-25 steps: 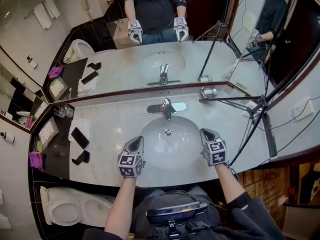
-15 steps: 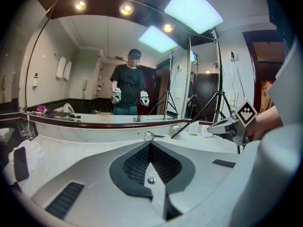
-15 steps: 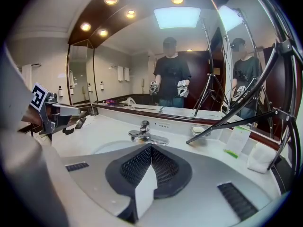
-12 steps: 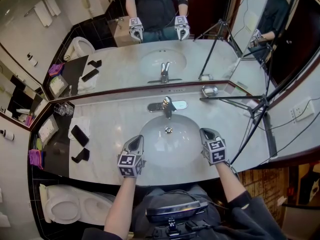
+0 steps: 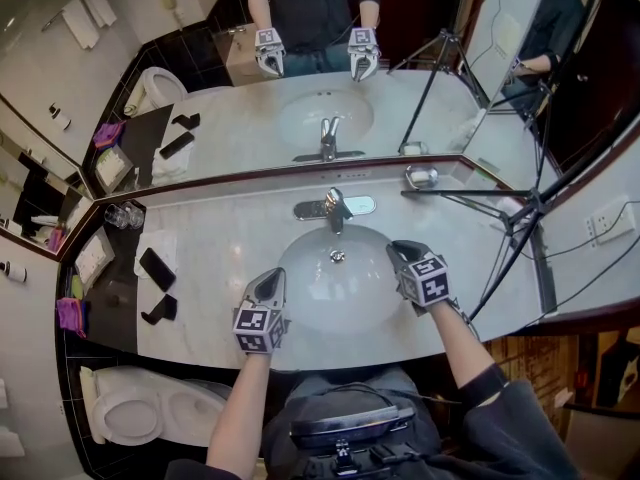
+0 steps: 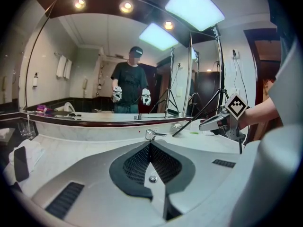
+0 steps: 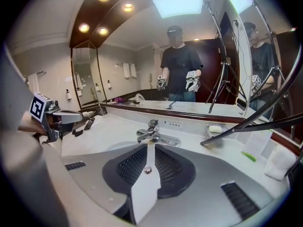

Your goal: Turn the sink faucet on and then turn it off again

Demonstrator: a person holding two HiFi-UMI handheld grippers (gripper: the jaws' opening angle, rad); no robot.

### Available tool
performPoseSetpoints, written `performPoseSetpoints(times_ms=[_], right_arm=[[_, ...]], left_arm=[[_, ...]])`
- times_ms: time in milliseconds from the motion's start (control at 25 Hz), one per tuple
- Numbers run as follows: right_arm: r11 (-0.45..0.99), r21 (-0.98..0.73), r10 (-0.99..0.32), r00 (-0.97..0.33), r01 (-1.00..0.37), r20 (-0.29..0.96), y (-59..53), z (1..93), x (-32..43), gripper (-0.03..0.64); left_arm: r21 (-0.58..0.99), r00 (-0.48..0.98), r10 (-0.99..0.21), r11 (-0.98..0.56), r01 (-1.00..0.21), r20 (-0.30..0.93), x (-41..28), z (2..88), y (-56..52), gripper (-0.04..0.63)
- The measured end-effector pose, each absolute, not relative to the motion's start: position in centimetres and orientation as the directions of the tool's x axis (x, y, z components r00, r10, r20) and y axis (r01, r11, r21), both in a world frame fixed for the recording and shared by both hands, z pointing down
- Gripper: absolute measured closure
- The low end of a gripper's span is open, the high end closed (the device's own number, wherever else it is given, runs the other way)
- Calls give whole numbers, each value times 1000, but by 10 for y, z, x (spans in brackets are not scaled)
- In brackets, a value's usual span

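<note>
One curved chrome faucet (image 5: 335, 208), left tongs (image 5: 273, 280) pressed together, right tongs (image 5: 398, 252) just opening, empty

Chrome single-lever faucet (image 5: 334, 210) upright behind white oval sink (image 5: 300, 288)

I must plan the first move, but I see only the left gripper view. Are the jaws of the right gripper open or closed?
Observer: The right gripper has its jaws a little apart. They have just been opening, and nothing is between them.
Operator: Where does it point?
Observer: Its own view shows the faucet straight ahead, beyond the jaws and not touched.
Operator: Does water run?
Observer: In the head view I see no stream falling into the sink.
</note>
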State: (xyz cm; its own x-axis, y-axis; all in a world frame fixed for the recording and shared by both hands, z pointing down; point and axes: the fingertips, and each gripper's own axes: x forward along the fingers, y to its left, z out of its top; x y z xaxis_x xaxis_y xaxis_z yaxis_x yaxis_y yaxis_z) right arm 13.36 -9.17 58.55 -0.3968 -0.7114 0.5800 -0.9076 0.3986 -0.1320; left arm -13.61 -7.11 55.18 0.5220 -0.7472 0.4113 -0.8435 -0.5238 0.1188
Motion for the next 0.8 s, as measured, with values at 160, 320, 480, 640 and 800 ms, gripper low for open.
performPoseSetpoints(times_ms=[160, 320, 480, 640, 800], right_arm=[[430, -201, -654, -457, -880, 603, -114, 595, 119, 510], [463, -252, -599, -509, -850, 617, -138, 606, 100, 463], [448, -315, -566, -538, -837, 625, -163, 619, 87, 443], [408, -418, -522, -583, -811, 622, -185, 633, 78, 428], [340, -536, -492, -632, -773, 599, -205, 643, 73, 428]], left_arm=[[118, 518, -747, -520, -846, 417, -133, 557, -80, 607], [121, 512, -750, -513, -850, 418, -131, 560, -91, 607], [122, 510, -749, -510, -851, 423, -130, 566, -103, 607], [126, 503, -748, -502, -856, 433, -131, 572, -112, 607], [127, 495, -745, -495, -859, 447, -131, 581, -117, 607]])
